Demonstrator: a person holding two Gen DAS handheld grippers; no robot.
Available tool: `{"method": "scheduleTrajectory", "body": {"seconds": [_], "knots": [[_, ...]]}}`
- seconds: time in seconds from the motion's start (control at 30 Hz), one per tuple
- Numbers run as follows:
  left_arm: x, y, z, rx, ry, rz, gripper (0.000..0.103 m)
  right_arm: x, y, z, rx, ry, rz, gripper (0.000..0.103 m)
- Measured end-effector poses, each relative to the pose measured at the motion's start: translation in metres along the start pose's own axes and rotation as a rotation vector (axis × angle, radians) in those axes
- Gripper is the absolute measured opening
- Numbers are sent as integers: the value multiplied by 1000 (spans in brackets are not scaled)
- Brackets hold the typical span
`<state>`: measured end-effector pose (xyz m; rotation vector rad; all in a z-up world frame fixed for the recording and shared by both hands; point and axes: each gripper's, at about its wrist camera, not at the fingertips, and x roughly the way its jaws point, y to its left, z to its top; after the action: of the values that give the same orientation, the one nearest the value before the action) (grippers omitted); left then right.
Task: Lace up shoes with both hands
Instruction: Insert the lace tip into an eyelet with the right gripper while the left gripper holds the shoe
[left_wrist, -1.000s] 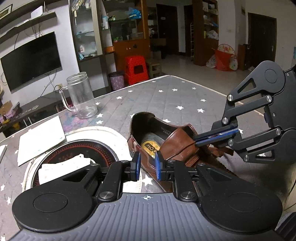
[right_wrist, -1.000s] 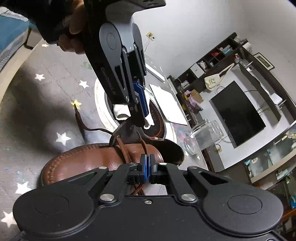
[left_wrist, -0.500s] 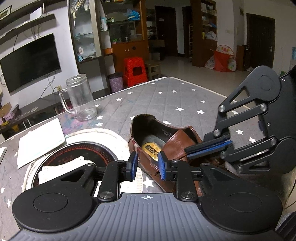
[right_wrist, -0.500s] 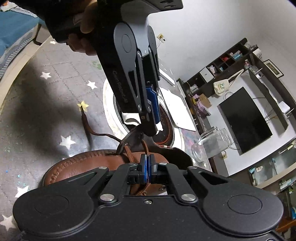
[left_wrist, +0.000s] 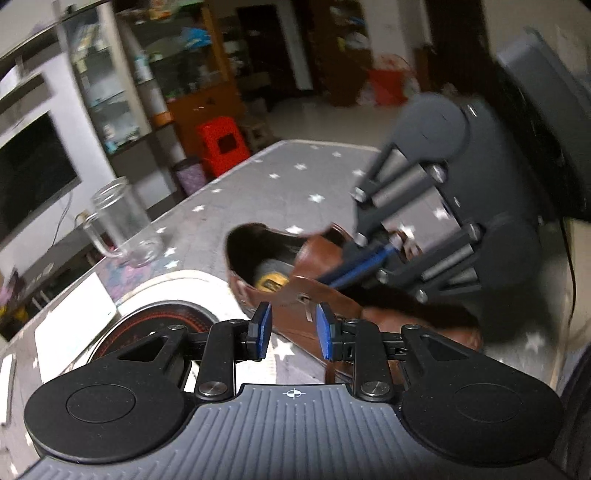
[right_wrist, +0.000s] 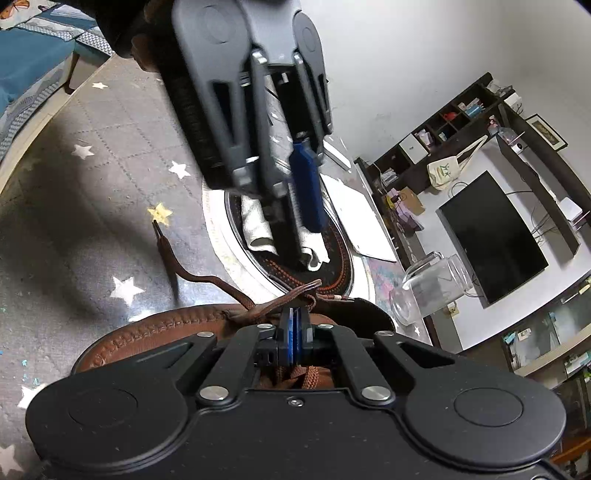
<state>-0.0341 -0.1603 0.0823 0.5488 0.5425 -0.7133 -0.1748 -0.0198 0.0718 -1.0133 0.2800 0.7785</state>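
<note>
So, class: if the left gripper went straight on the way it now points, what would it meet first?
Most likely the brown shoe: the open left gripper points at its near side wall, with the leather showing between the fingers. Depth is unclear in this blurred view, so how soon is hard to say.

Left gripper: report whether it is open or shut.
Open. In its own wrist view the left gripper shows its two blue pads set clearly apart, with the brown shoe visible through the gap and nothing held between them.
</note>
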Motion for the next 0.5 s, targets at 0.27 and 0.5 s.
{"method": "scheduleTrajectory", "body": {"seconds": [0.27, 0.5], "knots": [[23, 2, -1, 52, 35, -4, 9, -3, -2, 1, -6, -3, -1, 2], [16, -4, -4, 35, 7, 87, 3, -6, -1, 4, 15, -4, -19, 2]]}}
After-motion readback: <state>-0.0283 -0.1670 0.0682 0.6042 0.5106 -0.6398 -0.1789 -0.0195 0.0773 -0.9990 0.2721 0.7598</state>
